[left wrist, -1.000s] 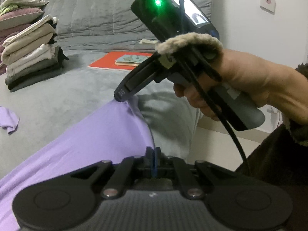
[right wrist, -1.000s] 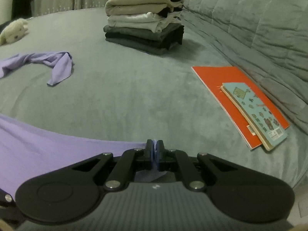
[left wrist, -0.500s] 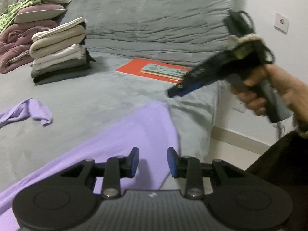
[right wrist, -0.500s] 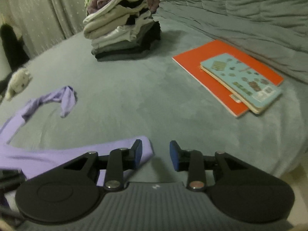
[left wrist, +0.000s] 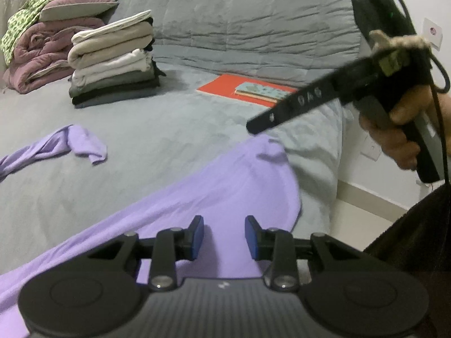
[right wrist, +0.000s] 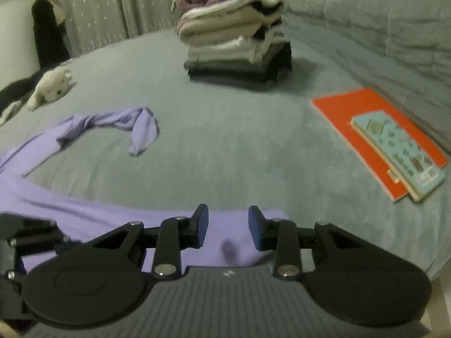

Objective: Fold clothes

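- Writing: right claw (left wrist: pixel 255 126) arm carried pale characters on its side in the left wrist view, roughly "0A6" — blurred, not certain. Small pale logo mark on each gripper body, not legible. Teal book (right wrist: pixel 400 152) cover had small printed pictures and what looked like a code patch at its near corner; no text readable.
- Left claw (left wrist: pixel 224 238): jaws apart, blue pads clear of the cloth, nothing between them; they had just been opening.
- Right claw (right wrist: pixel 228 231): jaws apart, same blue pads, nothing pinched; also had just been opening. A hand (left wrist: pixel 394 138) gripped its handle, with a cable looping off it.
- Purple garment (left wrist: pixel 174 214) lay flat on the grey bed (left wrist: pixel 169 129), near edge, running from the near left up to a rounded corner near the bed's right side. One sleeve (right wrist: pixel 112 124) trailed off, twisted, to the far left.
- Cut off or unclear: the garment's near-left part ran out of frame and under the gripper bodies, so full shape was unknown. Dark spot on the cloth between the right claw's pads — shadow or mark, couldn't tell. Both views motion-blurred.
- Around: stack of folded clothes (left wrist: pixel 112 64) far left-centre on the bed; pile of pink and green bedding (left wrist: pixel 42 42) behind it; orange folder (right wrist: pixel 366 129) under the teal book at the far right, by the quilted grey backrest (left wrist: pixel 253 22).
- Soft toy (right wrist: pixel 53 84) far left on the bed, beside a dark object. Wall socket (left wrist: pixel 432 32) on the white wall at right.
- Nothing lay on the garment's flat part.
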Demonstrator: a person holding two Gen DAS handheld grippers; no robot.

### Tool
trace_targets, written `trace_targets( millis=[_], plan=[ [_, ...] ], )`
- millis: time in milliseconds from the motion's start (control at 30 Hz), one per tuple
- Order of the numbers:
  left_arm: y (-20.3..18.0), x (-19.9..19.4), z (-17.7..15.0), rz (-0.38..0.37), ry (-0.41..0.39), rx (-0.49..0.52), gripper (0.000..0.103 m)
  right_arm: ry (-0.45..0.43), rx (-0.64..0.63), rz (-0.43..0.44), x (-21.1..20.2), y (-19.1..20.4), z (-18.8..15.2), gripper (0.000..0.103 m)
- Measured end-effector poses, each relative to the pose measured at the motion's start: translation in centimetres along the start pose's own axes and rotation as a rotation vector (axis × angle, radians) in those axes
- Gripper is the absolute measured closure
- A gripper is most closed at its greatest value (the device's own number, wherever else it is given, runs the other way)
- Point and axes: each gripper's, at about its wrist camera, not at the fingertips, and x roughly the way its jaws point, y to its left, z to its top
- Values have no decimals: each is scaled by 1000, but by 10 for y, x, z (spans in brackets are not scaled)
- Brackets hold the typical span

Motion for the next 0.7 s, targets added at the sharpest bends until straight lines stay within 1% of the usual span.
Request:
trace_targets(
  millis=[167, 300, 400, 533, 600, 700],
  plan=[
    [1, -1, -2, 0, 1, -2, 70, 10, 66, -63, -10, -22, -6, 67],
    [0, -1, -2, 0, 4, -3, 69, 88, 75, -95, -8, -37, -19, 67],
    [-1, -1, -3, 3, 6, -1, 69, 124, 50, -85, 0, -33, -22, 67],
    [-1, -1, -4, 3, 5, -2, 69, 135, 0, -62, 6, -19, -21, 67],
    [0, -1, -4, 2, 6, -3, 69, 140, -24, -53, 9, -12, -20, 65],
    [0, -1, -4, 0, 6, -4, 69, 146, -46, -63, 13, -8, -20, 64]
  ],
)
